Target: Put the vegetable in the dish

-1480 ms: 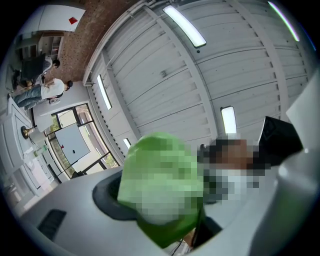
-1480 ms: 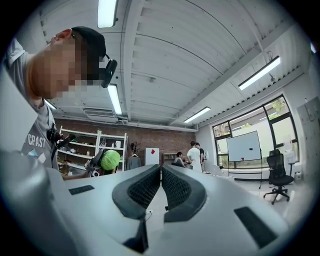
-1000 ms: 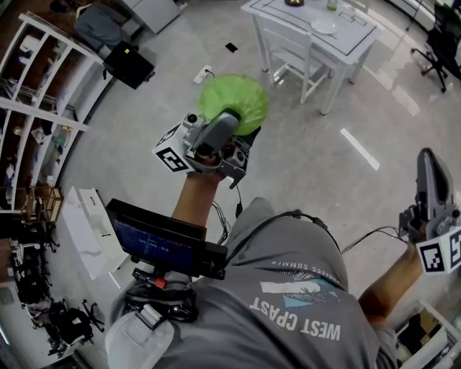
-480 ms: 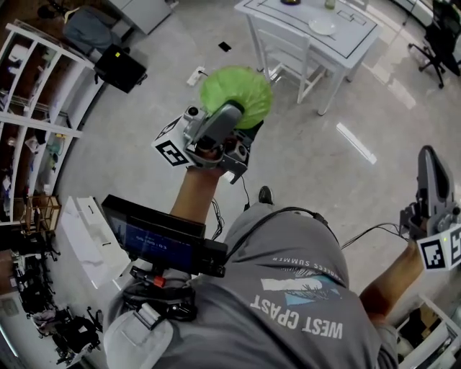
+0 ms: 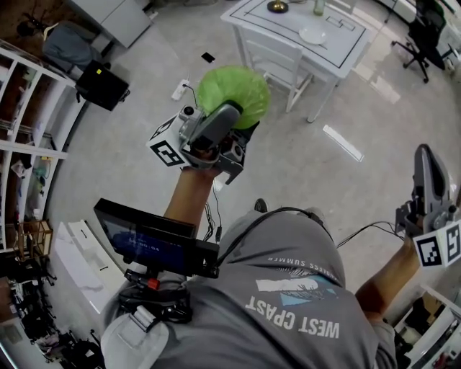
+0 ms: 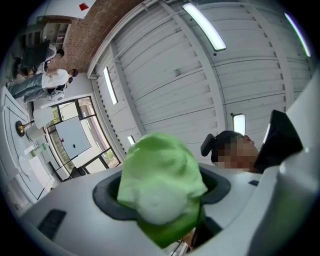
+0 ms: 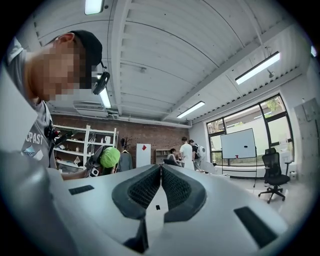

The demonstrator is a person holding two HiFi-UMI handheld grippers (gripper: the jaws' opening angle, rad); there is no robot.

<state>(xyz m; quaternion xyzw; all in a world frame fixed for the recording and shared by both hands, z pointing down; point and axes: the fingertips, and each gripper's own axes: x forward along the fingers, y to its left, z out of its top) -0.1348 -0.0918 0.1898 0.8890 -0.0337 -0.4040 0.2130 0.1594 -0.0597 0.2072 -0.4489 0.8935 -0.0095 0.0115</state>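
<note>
We have made the pickup but not yet the delivery. The left gripper pinches a round, pale-green leafy head of vegetable between its dark pads. The head bulges out past the tips and hangs above the floor, touching nothing else. The right gripper, out at our right side, carries nothing, and its ribbed dark pads are pressed together.

We take the small round white plate to be the dish. It lies on the white rectangular table, well ahead of the left gripper and off to its right. Carrying the vegetable across, lowering it and letting go are all still to do.

Beneath both grippers is a pale grey polished floor. A white slatted chair stands against the table's near side, and a brass-coloured bowl sits beyond the plate. White open shelving runs along to the left of the left gripper. A black wheeled office chair stands far ahead of the right gripper.
</note>
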